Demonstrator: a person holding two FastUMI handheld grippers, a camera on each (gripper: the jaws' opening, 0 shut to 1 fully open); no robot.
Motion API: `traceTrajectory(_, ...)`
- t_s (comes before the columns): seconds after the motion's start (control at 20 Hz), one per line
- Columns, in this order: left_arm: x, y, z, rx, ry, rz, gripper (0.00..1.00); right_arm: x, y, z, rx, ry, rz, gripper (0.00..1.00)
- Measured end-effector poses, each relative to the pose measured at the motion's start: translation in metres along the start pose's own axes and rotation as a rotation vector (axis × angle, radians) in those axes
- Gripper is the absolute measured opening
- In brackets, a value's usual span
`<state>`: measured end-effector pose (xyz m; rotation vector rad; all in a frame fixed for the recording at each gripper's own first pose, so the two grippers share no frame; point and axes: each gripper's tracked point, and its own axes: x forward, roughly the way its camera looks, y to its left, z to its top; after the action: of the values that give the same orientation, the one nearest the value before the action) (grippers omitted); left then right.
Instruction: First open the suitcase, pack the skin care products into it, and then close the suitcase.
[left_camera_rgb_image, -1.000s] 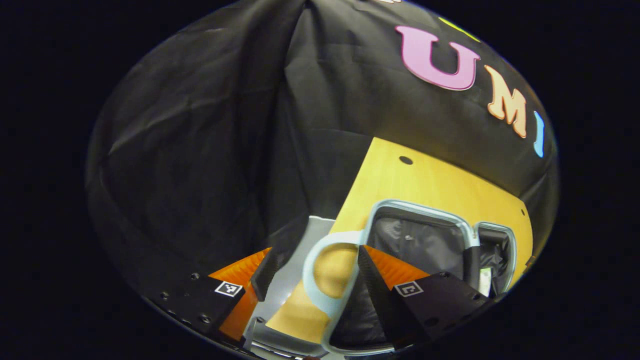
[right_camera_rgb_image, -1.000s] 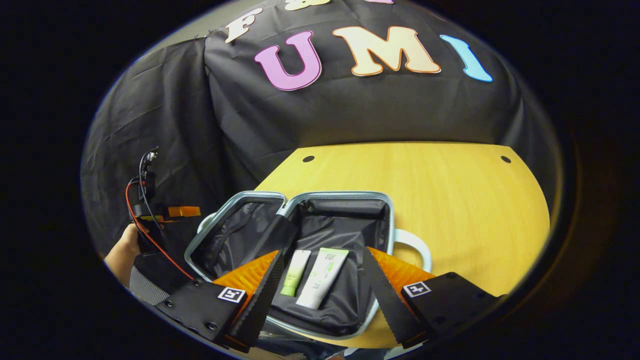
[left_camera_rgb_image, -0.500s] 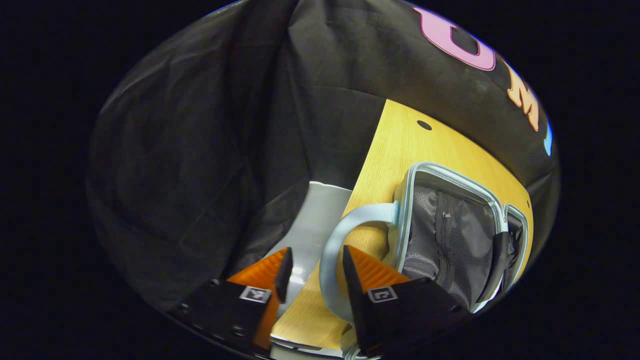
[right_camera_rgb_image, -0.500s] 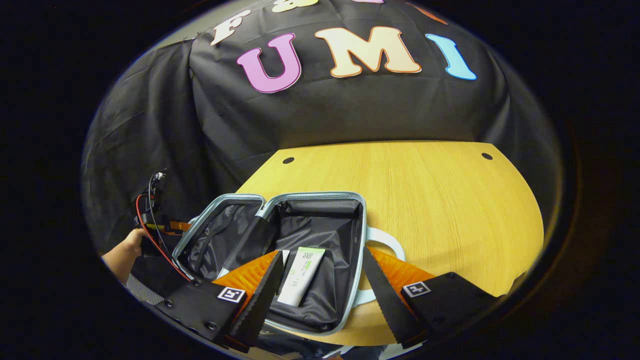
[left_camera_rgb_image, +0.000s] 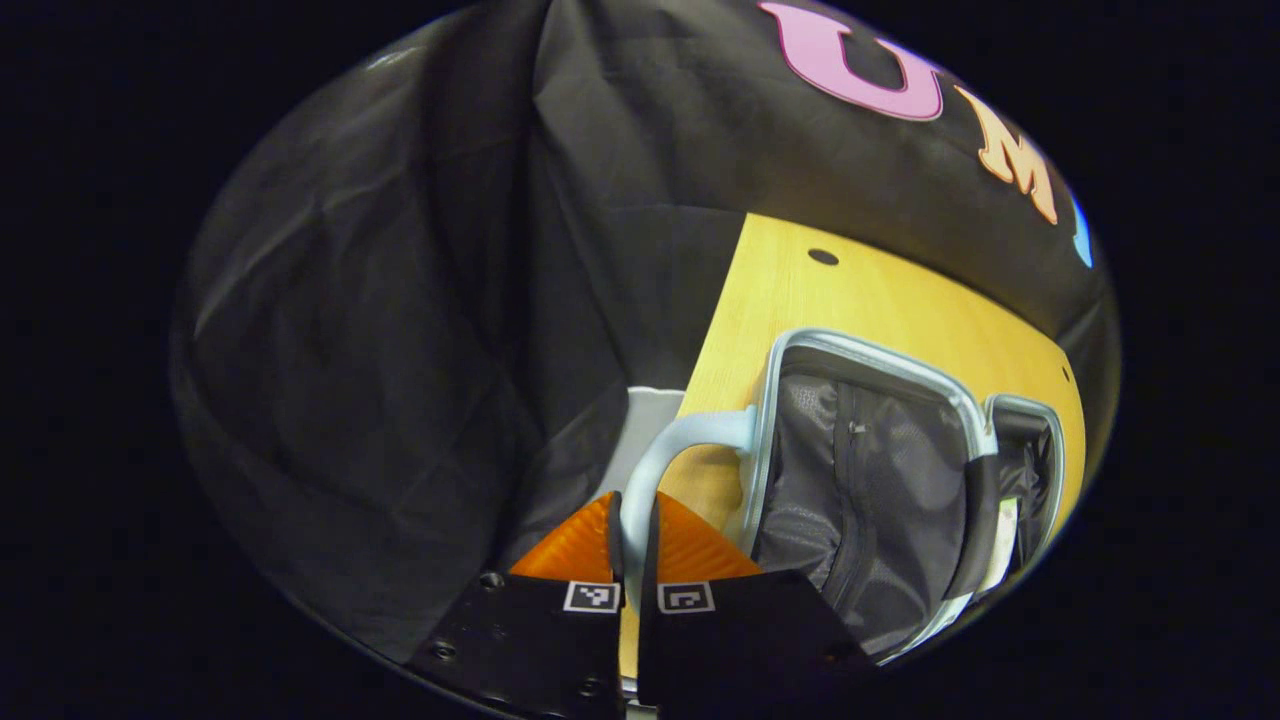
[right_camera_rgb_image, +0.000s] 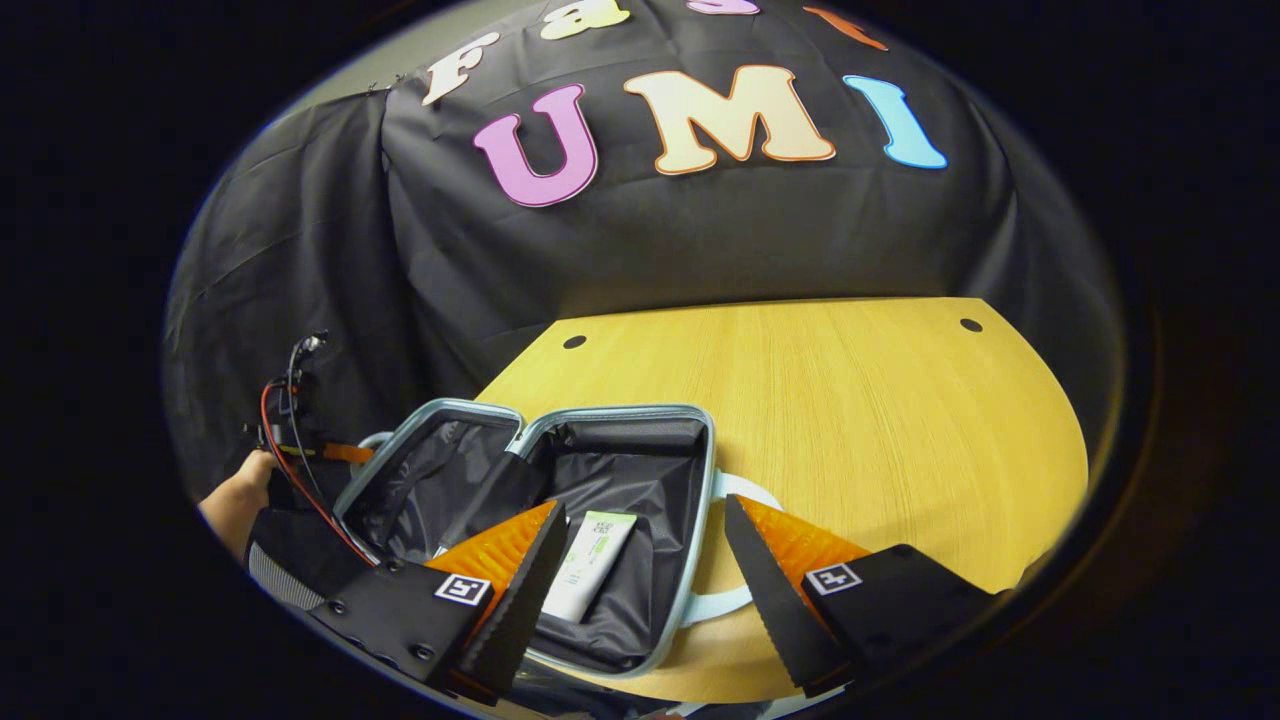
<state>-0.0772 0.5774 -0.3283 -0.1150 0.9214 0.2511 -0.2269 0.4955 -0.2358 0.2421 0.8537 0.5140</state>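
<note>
A pale blue suitcase (right_camera_rgb_image: 640, 655) lies open on the yellow table (right_camera_rgb_image: 860, 420), both halves lined in dark fabric. A white and green tube (right_camera_rgb_image: 590, 565) rests in its right half. My right gripper (right_camera_rgb_image: 645, 575) hangs open above that half, holding nothing. In the left gripper view the lid half (left_camera_rgb_image: 860, 480) with its mesh pocket is seen, and its pale blue handle (left_camera_rgb_image: 665, 455) runs down between my left gripper's fingers. My left gripper (left_camera_rgb_image: 633, 535) is shut on this handle. In the right gripper view the left gripper (right_camera_rgb_image: 300, 440) and the hand (right_camera_rgb_image: 235, 500) holding it sit at the suitcase's left end.
The table (left_camera_rgb_image: 800, 300) has small dark holes (right_camera_rgb_image: 574, 342) near its back corners. Its left edge (left_camera_rgb_image: 715, 330) drops away beside the lid handle. Bare yellow tabletop stretches behind and to the right of the suitcase.
My left gripper has closed from open onto the lid's handle. The right gripper has drifted back, so the suitcase sits lower and farther left in its view.
</note>
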Motion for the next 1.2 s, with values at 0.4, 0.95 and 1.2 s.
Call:
traceTrajectory(0.4,-0.090,-0.035,0.061,0.068,-0.157,-0.015,0.00,0.000,-0.011,0.013,-0.019,-0.036,0.071,0.98)
traceTrajectory(0.95,-0.190,-0.158,0.108,0.095,-0.309,-0.109,0.00,-0.032,-0.073,0.034,-0.089,-0.068,0.123,0.98)
traceTrajectory(1.2,-0.214,-0.233,0.113,0.144,-0.349,-0.213,0.00,-0.044,-0.097,0.038,-0.087,-0.078,0.132,0.98)
